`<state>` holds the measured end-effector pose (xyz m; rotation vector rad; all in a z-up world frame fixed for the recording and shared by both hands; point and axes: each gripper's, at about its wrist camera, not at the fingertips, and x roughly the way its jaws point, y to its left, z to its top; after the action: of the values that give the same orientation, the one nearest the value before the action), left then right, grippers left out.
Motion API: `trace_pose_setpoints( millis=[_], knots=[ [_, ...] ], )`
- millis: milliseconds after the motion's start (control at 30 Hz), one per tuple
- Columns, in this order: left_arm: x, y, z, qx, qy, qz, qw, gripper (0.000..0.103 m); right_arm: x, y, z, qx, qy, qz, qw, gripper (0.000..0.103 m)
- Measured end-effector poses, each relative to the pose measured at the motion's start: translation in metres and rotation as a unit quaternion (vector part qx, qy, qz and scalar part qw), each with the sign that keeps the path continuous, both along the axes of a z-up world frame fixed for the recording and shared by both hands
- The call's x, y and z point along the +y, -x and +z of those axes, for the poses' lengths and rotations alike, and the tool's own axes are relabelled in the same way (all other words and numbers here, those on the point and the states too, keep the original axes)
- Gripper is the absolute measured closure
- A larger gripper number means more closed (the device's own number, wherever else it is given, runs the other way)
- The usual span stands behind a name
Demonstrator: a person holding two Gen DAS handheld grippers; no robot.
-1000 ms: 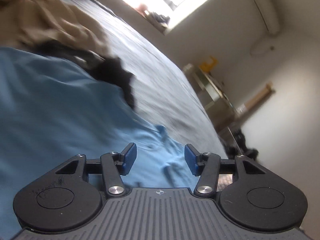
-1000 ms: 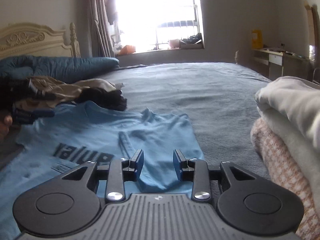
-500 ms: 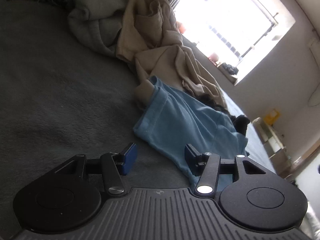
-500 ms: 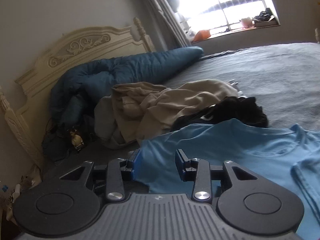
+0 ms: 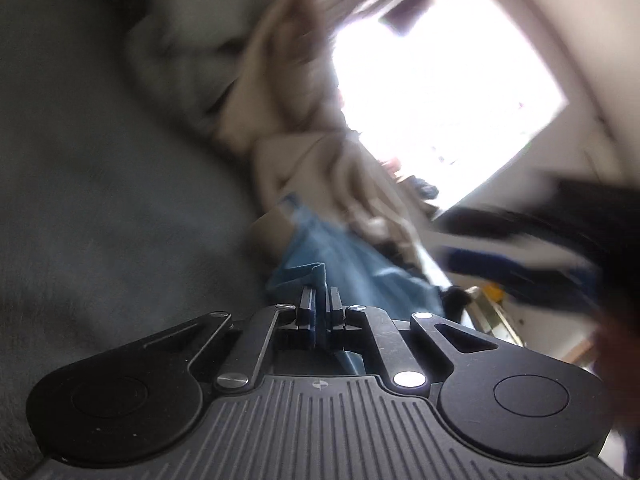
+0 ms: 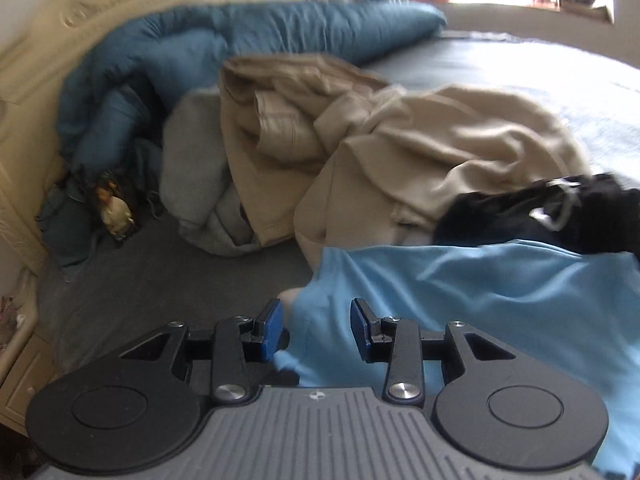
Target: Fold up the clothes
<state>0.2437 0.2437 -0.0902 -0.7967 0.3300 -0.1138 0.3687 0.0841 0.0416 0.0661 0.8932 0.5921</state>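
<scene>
A light blue T-shirt [image 6: 460, 284] lies spread on the dark grey bed [image 6: 160, 280]. My left gripper [image 5: 320, 300] is shut on the edge of its sleeve [image 5: 316, 272], which stands up pinched between the jaws. My right gripper [image 6: 316, 330] is open, its jaws on either side of the same sleeve's edge, with cloth between the pads. The rest of the shirt runs off to the right in the right wrist view. The left wrist view is blurred by motion.
A heap of beige clothes [image 6: 400, 140], a grey garment [image 6: 200, 184] and a black garment [image 6: 560, 212] lie just beyond the shirt. A blue quilt [image 6: 240, 40] lies along the cream headboard [image 6: 40, 40]. A dark blurred shape [image 5: 560, 248], probably the other gripper, crosses the left view.
My left gripper has closed on the sleeve edge; it was open half a second ago. My right gripper has moved closer to the sleeve, which now sits between its open jaws.
</scene>
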Motion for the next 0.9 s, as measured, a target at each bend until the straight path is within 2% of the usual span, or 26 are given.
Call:
trace_pose_setpoints(
  millis=[67, 133, 233, 500, 833, 900],
  knots=[
    [-0.007, 0.007, 0.008, -0.034, -0.029, -0.01, 0.999, 0.101, 0.02, -0.016, -0.008, 0.014, 0.024, -0.003, 1.0, 0.063],
    [-0.016, 0.011, 0.012, -0.045, -0.056, -0.021, 0.9972, 0.101, 0.041, -0.03, -0.014, 0.014, 0.064, 0.0, 0.998, 0.063],
    [-0.023, 0.011, 0.014, -0.05, -0.073, -0.033, 0.9955, 0.101, 0.067, -0.046, -0.026, 0.032, 0.11, 0.009, 0.993, 0.061],
    [-0.023, 0.016, 0.015, -0.051, -0.075, -0.04, 0.9951, 0.101, 0.111, -0.067, -0.051, 0.05, 0.194, 0.021, 0.979, 0.061],
    [-0.025, 0.016, 0.014, -0.044, -0.076, -0.038, 0.9954, 0.101, 0.133, -0.079, -0.069, 0.058, 0.266, 0.023, 0.962, 0.062],
    [-0.025, 0.015, 0.013, -0.043, -0.076, -0.037, 0.9955, 0.101, 0.138, -0.079, -0.072, 0.054, 0.282, 0.029, 0.957, 0.064]
  ],
)
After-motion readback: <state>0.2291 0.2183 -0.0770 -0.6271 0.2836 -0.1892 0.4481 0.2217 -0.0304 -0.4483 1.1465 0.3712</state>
